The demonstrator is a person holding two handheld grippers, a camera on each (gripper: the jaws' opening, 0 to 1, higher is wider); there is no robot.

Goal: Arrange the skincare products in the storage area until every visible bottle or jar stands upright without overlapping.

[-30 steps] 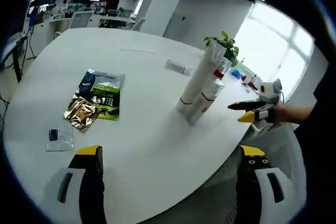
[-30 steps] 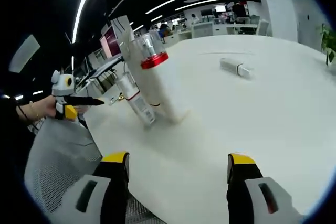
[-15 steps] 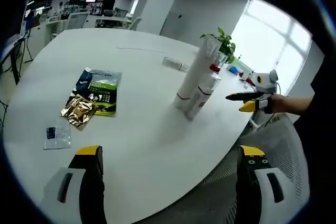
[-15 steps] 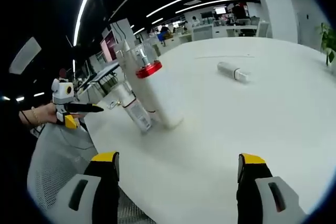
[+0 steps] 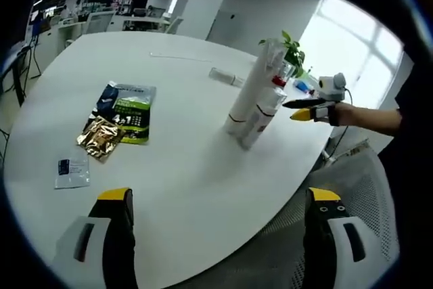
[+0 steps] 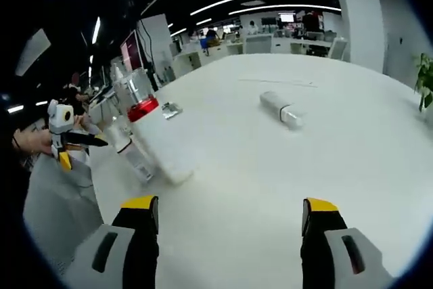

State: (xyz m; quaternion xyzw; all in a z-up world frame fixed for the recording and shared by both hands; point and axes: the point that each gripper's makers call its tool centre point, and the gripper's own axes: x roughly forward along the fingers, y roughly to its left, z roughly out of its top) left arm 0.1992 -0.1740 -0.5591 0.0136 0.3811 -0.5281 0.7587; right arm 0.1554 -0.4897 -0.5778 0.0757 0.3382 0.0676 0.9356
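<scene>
While both claws hang off the table edge, we note their state: the left gripper has its yellow-tipped jaws spread wide with nothing between them, and the right gripper is likewise wide apart and empty.

In the left gripper view the right gripper comes in from the right, close beside the upright cluster. That cluster is a tall white tube with a red band at its foot, a shorter white bottle with a red collar and clear cap touching or just beside it, and possibly a third piece behind; we cannot separate them cleanly. A small white bottle lying on its side sits well apart, further across the round white table.

Well apart from the cluster lie a dark blue and green printed sachet, a crinkled gold foil packet and a small white card with a dark label.

Risks, as we judge them:
- The cluster is tall, narrow and near the table edge; a brush from an incoming jaw could topple it, domino fashion, or send a piece off the table.
- The lying bottle is round, so a one-sided nudge could roll it away.
- Fisheye distortion makes tilt hard to judge.
</scene>
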